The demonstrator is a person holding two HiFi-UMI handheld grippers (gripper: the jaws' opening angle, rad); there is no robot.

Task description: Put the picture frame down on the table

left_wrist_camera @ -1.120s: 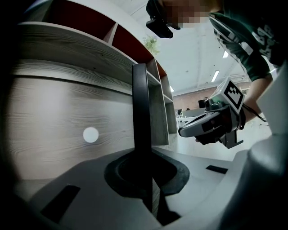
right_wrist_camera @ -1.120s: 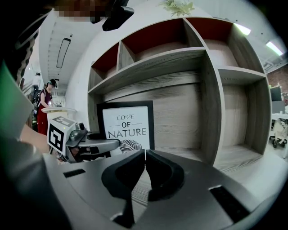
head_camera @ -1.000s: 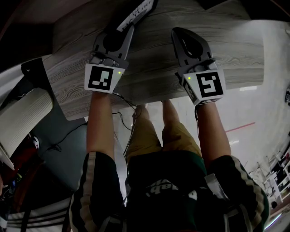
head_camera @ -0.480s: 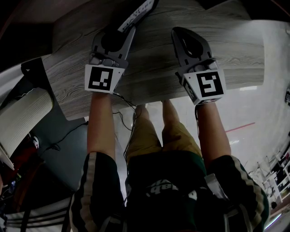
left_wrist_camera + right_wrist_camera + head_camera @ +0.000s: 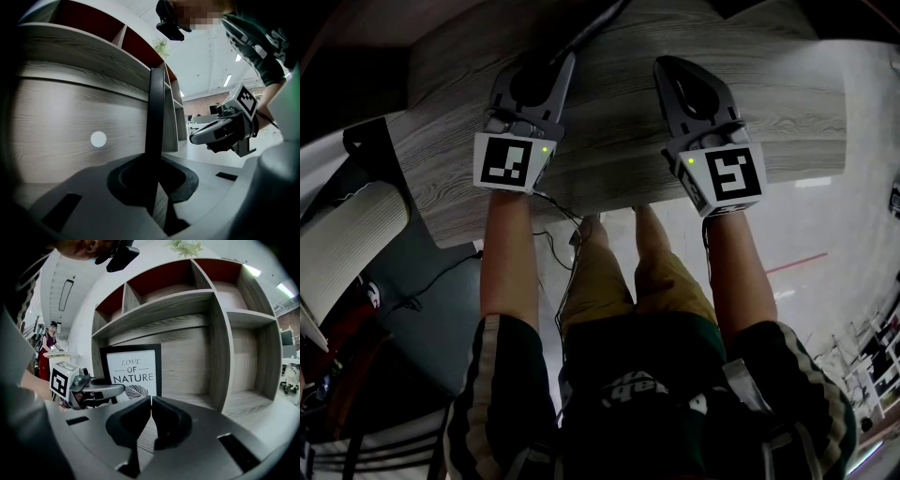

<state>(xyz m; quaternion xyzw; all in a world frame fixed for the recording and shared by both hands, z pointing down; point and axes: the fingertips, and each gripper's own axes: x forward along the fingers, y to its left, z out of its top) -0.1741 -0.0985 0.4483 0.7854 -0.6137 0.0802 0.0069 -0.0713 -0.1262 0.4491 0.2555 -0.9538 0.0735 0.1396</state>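
Picture frame (image 5: pixel 133 371) stands upright on wood-grain table (image 5: pixel 787 103), far side, before shelf unit (image 5: pixel 215 333). Likely light and stiff. Smooth black rim probably slippery; front maybe glazed, so fragile. Best hold: side rim, low. Left gripper (image 5: pixel 157 176) straddles frame's left edge. Its jaws have just closed partway, sliver of gap left, not clamping. Right gripper (image 5: pixel 151 404) pinched closed, empty. Print reads "LOVE OF NATURE", leaf below.

Left gripper view: picture frame (image 5: pixel 155 117) edge-on, so we can't see print face. Its foot lost between left gripper (image 5: pixel 157 164) fingers (image 5: pixel 124 180), which have just been closing. Right gripper view: left gripper covers frame's lower left corner. Head view: top edge crops frame to dark sliver, counter (image 5: pixel 787 112) cropped too. Distant person (image 5: pixel 49 341) too small to detail.
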